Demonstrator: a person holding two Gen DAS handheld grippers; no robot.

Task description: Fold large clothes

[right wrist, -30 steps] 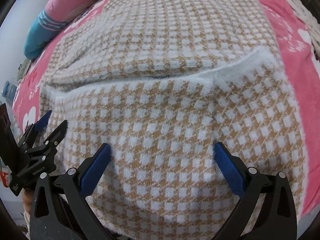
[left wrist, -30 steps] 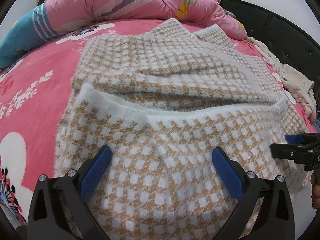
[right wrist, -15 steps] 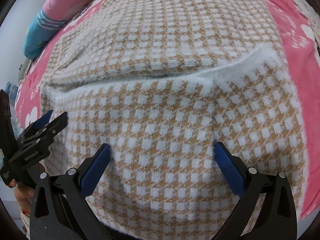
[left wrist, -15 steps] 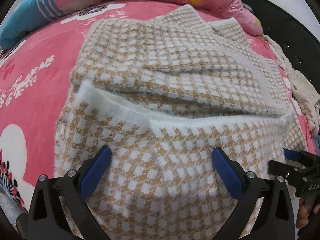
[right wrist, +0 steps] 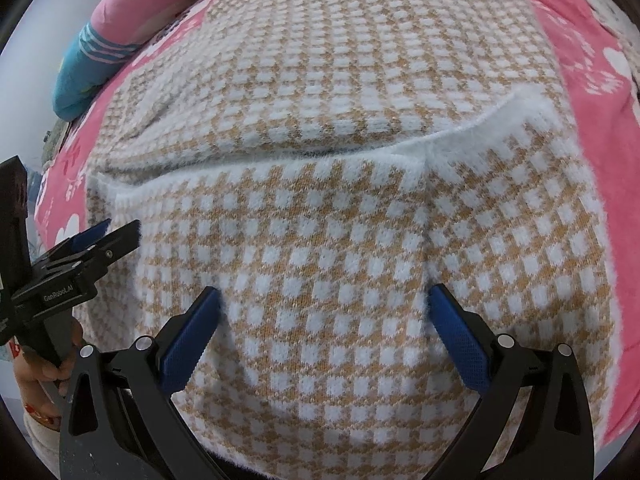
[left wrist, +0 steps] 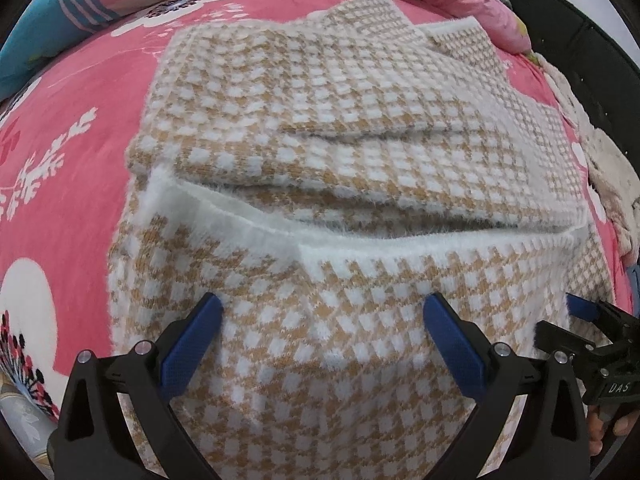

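Sweater point(left wrist: 320, 208): nearer than before. Left gripper point(left wrist: 322, 320), right gripper point(right wrist: 324, 312): both wide, empty, pads on knit. Labels, 3 and 9 o'clock: "DAS", "GenRoboLAI".

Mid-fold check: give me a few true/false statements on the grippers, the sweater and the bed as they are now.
1. Both grippers are open. True: the left gripper and right gripper have their jaws spread wide.
2. The sweater is plain grey. False: it is tan-and-white checked.
3. The sweater lies on a pink sheet. True.
4. The sweater lies flat in one layer. False: a white-edged flap lies over its near part.
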